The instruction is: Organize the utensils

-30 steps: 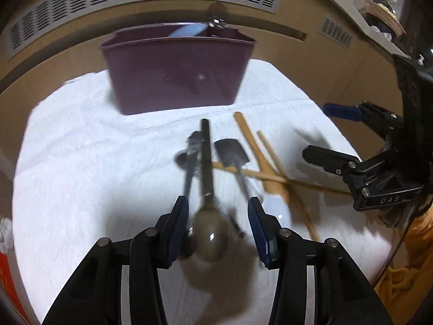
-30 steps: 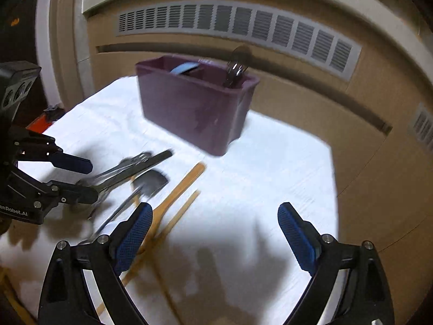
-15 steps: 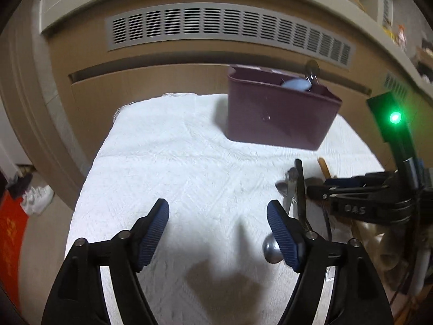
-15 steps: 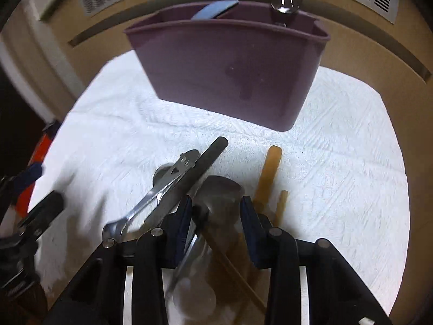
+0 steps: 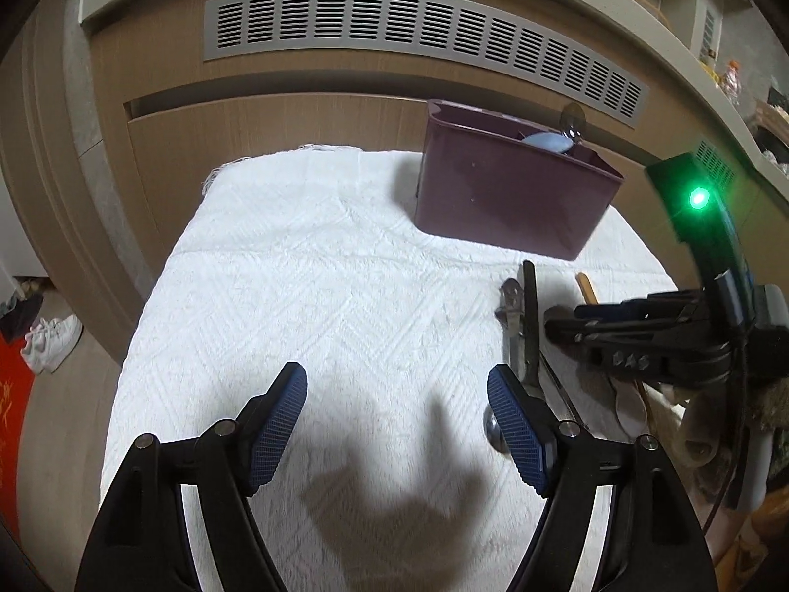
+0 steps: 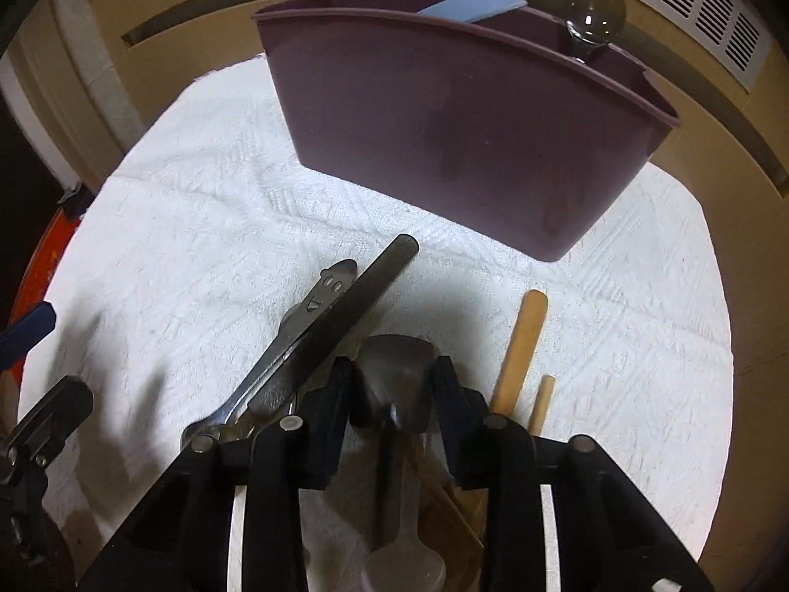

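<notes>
Covering the table is a white textured cloth (image 5: 305, 296), with a maroon utensil caddy (image 6: 463, 138) at its far side already holding a metal spoon (image 6: 594, 10). Nearer lies the loose pile: tongs (image 6: 296, 340), wooden sticks (image 6: 520, 345), a small dark spatula (image 6: 397, 370). Picking up is the step in hand: the right gripper (image 6: 394, 394) is closing around the spatula blade. The left gripper (image 5: 397, 419) hangs wide and empty. Next likely needs a firm pinch, then a lift toward the caddy.
</notes>
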Available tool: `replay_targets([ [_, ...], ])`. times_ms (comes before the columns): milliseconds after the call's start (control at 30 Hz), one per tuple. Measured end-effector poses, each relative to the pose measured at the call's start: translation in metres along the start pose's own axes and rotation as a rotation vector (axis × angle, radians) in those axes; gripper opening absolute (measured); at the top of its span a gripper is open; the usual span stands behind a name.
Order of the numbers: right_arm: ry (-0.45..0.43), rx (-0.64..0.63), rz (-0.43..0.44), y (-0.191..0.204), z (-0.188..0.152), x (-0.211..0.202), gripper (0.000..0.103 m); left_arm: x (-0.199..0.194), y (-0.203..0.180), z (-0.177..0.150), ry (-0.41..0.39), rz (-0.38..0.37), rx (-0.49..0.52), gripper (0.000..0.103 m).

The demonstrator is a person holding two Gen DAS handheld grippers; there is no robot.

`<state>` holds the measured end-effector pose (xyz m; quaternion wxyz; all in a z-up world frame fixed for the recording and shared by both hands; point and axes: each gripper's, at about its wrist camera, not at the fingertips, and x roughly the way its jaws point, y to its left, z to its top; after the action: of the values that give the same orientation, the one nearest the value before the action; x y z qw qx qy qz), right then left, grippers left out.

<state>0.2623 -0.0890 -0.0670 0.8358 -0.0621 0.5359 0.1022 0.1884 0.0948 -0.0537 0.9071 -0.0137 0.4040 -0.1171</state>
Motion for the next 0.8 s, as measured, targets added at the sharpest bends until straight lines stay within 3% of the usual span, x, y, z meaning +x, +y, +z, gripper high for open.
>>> replay_targets([
  [233, -0.116, 0.000, 0.050, -0.034, -0.017, -0.037, 0.030, 0.002, -0.035, 0.004, 0.044, -0.181, 0.085, 0.076],
  [367, -0.176, 0.002, 0.065, -0.055, -0.024, -0.058, 0.030, 0.019, -0.070, 0.023, 0.034, -0.190, 0.209, 0.073],
  [433, -0.187, 0.001, 0.078, -0.064, -0.029, -0.061, 0.030, 0.035, -0.084, 0.036, 0.066, -0.204, 0.266, 0.048],
  [533, -0.197, 0.017, 0.117, -0.074, -0.035, -0.060, 0.030, 0.069, -0.104, 0.058, 0.150, -0.211, 0.351, 0.031],
  [633, -0.216, 0.035, 0.144, -0.087, -0.045, -0.068, 0.030, 0.092, -0.118, 0.073, 0.203, -0.216, 0.412, 0.031],
  [800, -0.235, 0.041, 0.167, -0.092, -0.053, -0.069, 0.030, 0.121, -0.122, 0.086, 0.278, -0.120, 0.416, 0.030],
])
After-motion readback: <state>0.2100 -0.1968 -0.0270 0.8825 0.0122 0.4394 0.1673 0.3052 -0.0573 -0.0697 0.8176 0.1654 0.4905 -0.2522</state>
